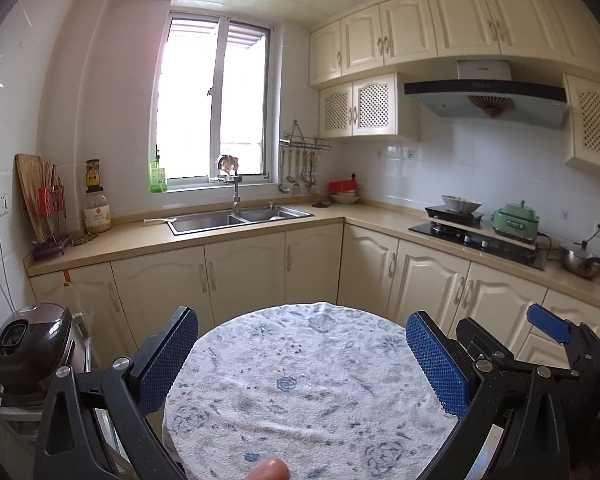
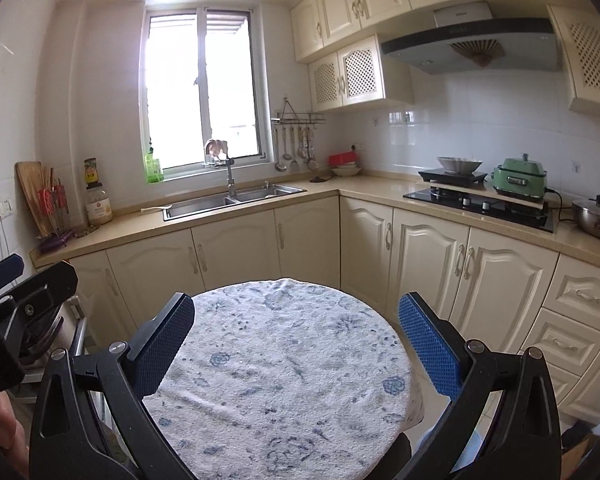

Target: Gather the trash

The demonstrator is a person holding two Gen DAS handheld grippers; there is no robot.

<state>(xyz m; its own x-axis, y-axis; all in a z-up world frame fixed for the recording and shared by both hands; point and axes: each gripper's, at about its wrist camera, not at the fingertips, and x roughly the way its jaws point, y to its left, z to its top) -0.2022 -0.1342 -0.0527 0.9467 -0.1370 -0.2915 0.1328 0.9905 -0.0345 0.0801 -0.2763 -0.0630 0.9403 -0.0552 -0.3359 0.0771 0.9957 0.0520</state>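
Both grippers are held side by side above a round worktop [image 1: 312, 392] draped in a blue-patterned white cloth. The left gripper [image 1: 302, 364] is seen spread wide, nothing between its fingers [image 1: 168, 364]. The right gripper [image 2: 296, 354] is likewise parted and empty. No trash can be made out on the cloth.

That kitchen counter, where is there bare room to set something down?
The counter lies bare between the sink and the stove, round the corner. Another free strip runs between the jar and the sink. The far left end, by the cutting boards, is crowded, as is the stove. The round cloth-covered table is bare too.
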